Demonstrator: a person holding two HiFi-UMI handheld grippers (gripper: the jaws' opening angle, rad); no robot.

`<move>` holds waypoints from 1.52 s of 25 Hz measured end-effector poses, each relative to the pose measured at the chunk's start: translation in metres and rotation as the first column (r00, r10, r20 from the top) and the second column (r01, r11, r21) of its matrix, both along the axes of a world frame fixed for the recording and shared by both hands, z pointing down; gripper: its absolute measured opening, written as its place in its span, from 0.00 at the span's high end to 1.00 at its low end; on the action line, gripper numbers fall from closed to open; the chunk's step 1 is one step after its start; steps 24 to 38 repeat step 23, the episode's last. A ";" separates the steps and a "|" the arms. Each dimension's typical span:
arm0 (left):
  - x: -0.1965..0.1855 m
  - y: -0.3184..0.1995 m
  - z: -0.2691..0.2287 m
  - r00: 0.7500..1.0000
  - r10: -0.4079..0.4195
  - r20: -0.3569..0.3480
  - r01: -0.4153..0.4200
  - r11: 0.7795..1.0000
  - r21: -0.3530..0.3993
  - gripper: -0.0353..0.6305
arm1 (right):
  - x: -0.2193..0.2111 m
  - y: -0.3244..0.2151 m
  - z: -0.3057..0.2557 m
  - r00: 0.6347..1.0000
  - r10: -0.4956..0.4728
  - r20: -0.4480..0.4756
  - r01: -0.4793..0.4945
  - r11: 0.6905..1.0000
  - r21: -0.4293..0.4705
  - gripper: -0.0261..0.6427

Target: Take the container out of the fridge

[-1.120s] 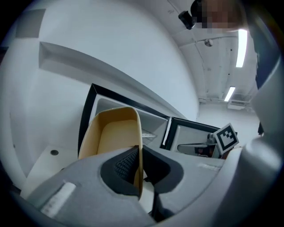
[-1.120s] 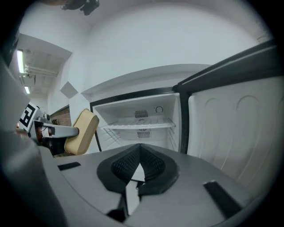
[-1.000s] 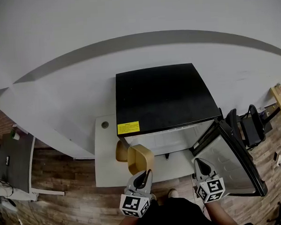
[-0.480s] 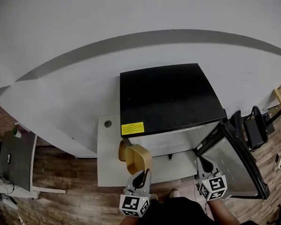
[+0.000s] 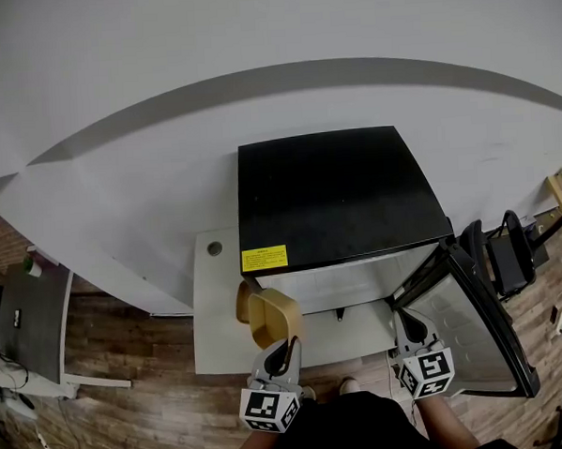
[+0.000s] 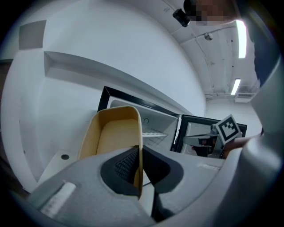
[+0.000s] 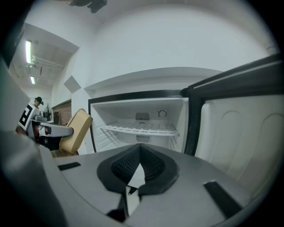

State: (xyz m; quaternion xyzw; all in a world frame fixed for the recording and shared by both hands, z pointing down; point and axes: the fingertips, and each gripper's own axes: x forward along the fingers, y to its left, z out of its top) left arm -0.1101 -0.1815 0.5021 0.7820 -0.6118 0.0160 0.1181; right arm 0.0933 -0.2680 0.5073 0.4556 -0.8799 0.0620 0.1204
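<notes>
A tan, open container point(image 5: 275, 318) hangs tilted in front of the fridge's left corner. My left gripper point(image 5: 288, 346) is shut on its rim, and in the left gripper view the thin wall of the container point(image 6: 113, 135) is pinched between the pads. The black-topped fridge point(image 5: 336, 192) stands open, with a bare wire shelf point(image 7: 141, 128) inside. Its door point(image 5: 474, 321) is swung out to the right. My right gripper point(image 5: 407, 323) hovers beside that door with its jaws shut on nothing point(image 7: 140, 153). The right gripper view also catches the container point(image 7: 76, 131) at the far left.
The fridge stands on a white platform point(image 5: 213, 312) against a white wall. A dark desk point(image 5: 28, 326) is at the far left, and black gear with cables point(image 5: 499, 254) is at the right. Wood floor point(image 5: 131, 414) lies around my feet.
The head view has shifted a little. Both grippers and the container stay in nearly the same places, with the left grip unchanged.
</notes>
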 end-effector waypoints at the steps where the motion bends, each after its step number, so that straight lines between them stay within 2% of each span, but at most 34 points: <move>1: 0.000 0.000 0.000 1.000 0.000 -0.001 0.000 1.000 0.000 0.91 | 0.000 0.000 0.000 1.000 0.001 0.000 -0.001 1.000 0.000 0.97; 9: 0.000 -0.001 0.004 1.000 0.012 -0.025 -0.013 1.000 -0.006 0.91 | -0.001 0.000 -0.001 1.000 -0.006 -0.010 0.006 1.000 0.013 0.97; 38: 0.012 -0.006 0.006 0.999 0.039 -0.023 -0.039 0.999 0.002 0.91 | 0.006 0.002 -0.001 1.000 -0.001 -0.014 0.001 1.000 0.008 0.97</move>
